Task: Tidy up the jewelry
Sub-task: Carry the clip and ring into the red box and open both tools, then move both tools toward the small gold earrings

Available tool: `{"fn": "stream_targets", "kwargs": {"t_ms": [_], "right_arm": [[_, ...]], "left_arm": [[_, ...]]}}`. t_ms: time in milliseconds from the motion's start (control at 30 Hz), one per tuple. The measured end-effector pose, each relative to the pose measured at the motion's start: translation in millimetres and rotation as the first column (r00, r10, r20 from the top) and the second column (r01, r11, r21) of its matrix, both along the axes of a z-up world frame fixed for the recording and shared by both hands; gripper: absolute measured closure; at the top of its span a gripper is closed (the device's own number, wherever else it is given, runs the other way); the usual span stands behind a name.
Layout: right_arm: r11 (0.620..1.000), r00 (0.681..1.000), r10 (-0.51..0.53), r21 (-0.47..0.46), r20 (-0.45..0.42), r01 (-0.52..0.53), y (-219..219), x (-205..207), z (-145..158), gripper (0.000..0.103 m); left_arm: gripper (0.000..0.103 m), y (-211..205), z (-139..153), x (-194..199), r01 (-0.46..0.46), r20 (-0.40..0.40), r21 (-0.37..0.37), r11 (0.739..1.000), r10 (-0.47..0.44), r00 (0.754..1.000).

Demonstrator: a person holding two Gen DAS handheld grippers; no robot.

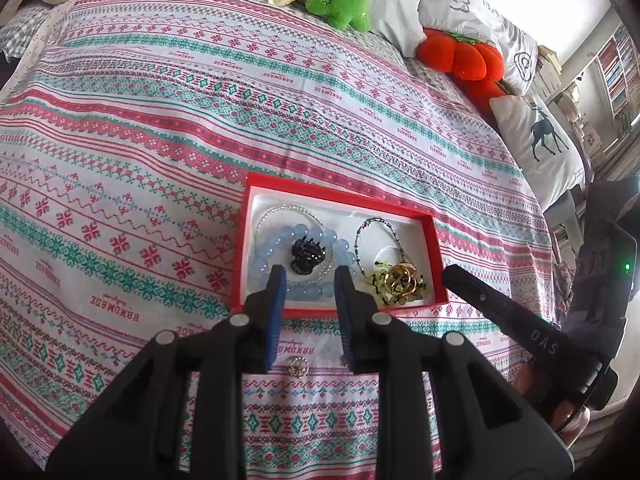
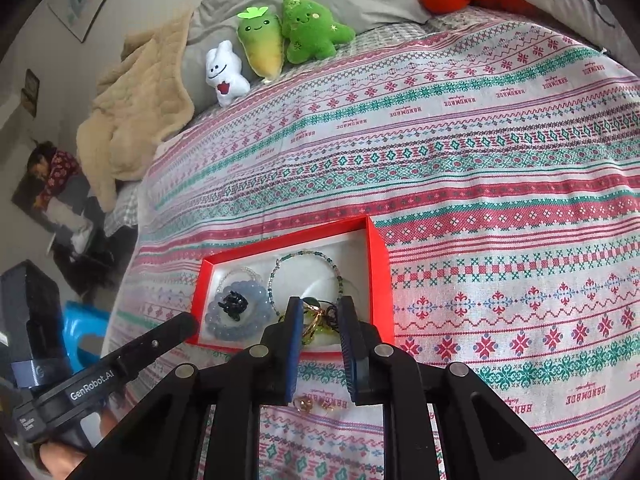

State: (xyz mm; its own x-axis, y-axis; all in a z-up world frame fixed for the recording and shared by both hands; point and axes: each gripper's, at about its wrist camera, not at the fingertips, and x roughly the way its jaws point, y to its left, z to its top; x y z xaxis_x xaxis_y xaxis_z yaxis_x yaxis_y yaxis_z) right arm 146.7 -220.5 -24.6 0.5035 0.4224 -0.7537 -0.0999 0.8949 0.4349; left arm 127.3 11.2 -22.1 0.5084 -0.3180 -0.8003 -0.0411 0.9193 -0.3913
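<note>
A red box (image 1: 434,236) with a white lining lies on the patterned bedspread. In it are a pale blue bead bracelet (image 1: 264,256), a black hair claw (image 1: 306,256), a thin bead necklace (image 1: 376,224) and a tangle of gold rings and green beads (image 1: 400,284). A small gold ring (image 1: 298,368) lies on the cloth in front of the box. My left gripper (image 1: 308,278) is open and empty above the box's near edge. My right gripper (image 2: 320,308) is open and empty over the box (image 2: 378,264), above the gold tangle (image 2: 316,320). Small gold pieces (image 2: 306,404) lie on the cloth beneath it.
Plush toys line the bed's far edge: a white one (image 2: 224,70), a yellow-green carrot (image 2: 260,44), a green one (image 2: 310,28) and a red-orange one (image 1: 464,60). Pillows (image 1: 536,140) sit at the right. A beige blanket (image 2: 136,112) lies at the far left.
</note>
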Motion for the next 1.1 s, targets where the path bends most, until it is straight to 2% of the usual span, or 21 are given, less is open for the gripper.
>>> {"fn": "stream_targets", "kwargs": {"t_ms": [567,1100], "right_arm": [[0.999,0.999,0.046,-0.004,-0.022,-0.047,2.8,-21.8,0.5,0.075],[0.994,0.994,0.089,-0.059,-0.069,-0.093,12.4,-26.3,-9.6,0.074]], "left_arm": [[0.077,-5.9,-3.0,-18.0,0.053,-0.014,0.034,0.998,-0.053,0.998],[0.077,-42.1,-44.5,-35.1,0.176,-0.116,0.119,0.977,-0.162,0.980]]}}
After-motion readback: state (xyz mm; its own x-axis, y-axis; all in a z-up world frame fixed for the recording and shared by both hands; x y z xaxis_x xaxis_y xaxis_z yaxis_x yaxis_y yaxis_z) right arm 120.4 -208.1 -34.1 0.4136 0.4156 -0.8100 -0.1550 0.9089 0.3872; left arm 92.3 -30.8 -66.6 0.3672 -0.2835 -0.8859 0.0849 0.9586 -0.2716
